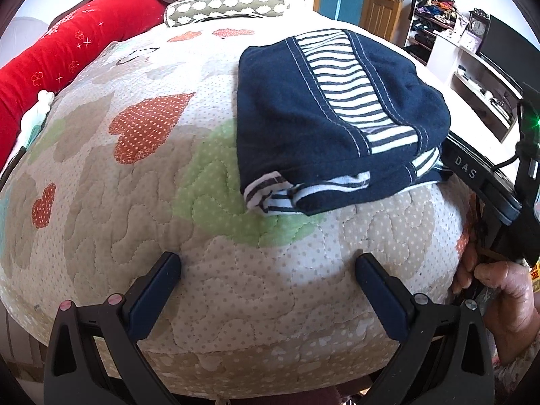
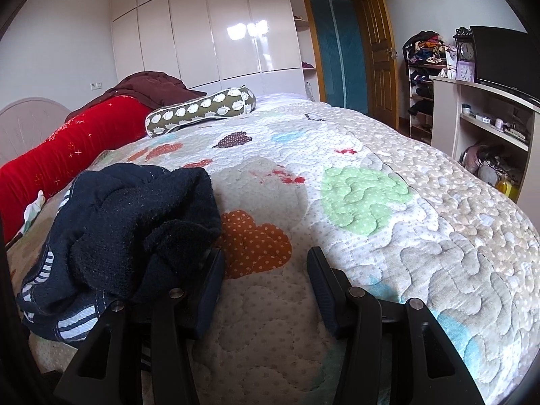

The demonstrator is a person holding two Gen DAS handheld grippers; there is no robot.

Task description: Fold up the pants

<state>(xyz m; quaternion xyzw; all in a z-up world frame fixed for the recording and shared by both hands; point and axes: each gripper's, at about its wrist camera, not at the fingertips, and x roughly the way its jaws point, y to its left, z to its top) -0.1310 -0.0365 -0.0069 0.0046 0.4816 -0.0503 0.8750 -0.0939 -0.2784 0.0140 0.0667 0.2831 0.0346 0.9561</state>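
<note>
The navy pants [image 1: 337,118] lie folded in a small bundle on the quilt [image 1: 152,202], so the folding seems nearly finished; left gripper [image 1: 268,271] and right gripper [image 2: 265,270] both stand wide apart, holding nothing

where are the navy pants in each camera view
Left wrist: the navy pants lie folded right of centre on the quilt, beyond the open left claw.
Right wrist: the pants sit bunched at lower left, against the right claw's left finger.
Shared landmark: the cloud-print bolster pillow.
</note>
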